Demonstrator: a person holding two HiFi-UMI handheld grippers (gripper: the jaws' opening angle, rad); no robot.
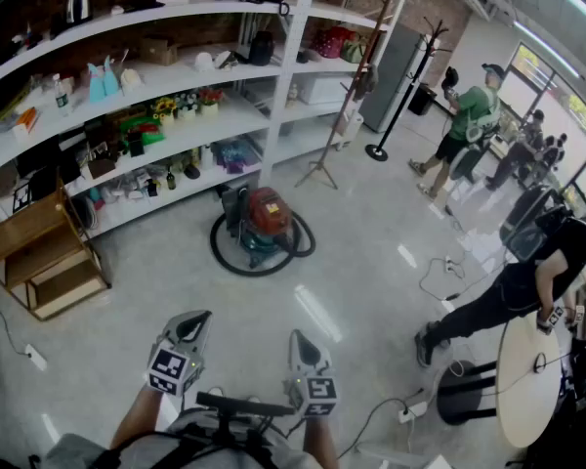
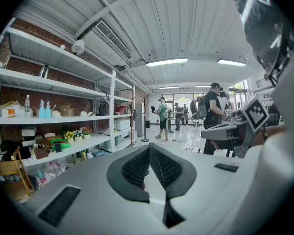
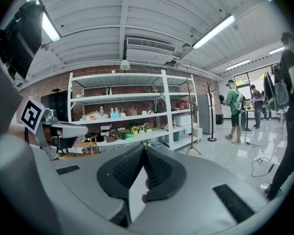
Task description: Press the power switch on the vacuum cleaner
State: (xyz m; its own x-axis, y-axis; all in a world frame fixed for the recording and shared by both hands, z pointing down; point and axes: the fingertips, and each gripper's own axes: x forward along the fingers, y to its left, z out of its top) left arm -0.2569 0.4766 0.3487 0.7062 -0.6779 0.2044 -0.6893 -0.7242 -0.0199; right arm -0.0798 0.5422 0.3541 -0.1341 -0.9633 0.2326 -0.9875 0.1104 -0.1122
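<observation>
The vacuum cleaner [image 1: 267, 223] is a red and dark green canister. It stands on the pale floor in front of the shelves, with its black hose [image 1: 225, 258] coiled round it. No switch can be made out at this distance. Both grippers are held low near the person's body, well short of the vacuum. My left gripper [image 1: 192, 324] is shut and empty, its black pads [image 2: 137, 168] meeting at the tip. My right gripper [image 1: 303, 346] is likewise shut with nothing in it, pads [image 3: 159, 170] together. Neither gripper view shows the vacuum.
White shelving [image 1: 156, 125] full of small goods runs along the back. A wooden rack [image 1: 44, 257] stands at the left, a tripod stand [image 1: 322, 169] and coat rack [image 1: 400, 106] behind the vacuum. People [image 1: 464, 125] stand at the right beside a round white table [image 1: 532, 399]. Cables [image 1: 439, 277] lie on the floor.
</observation>
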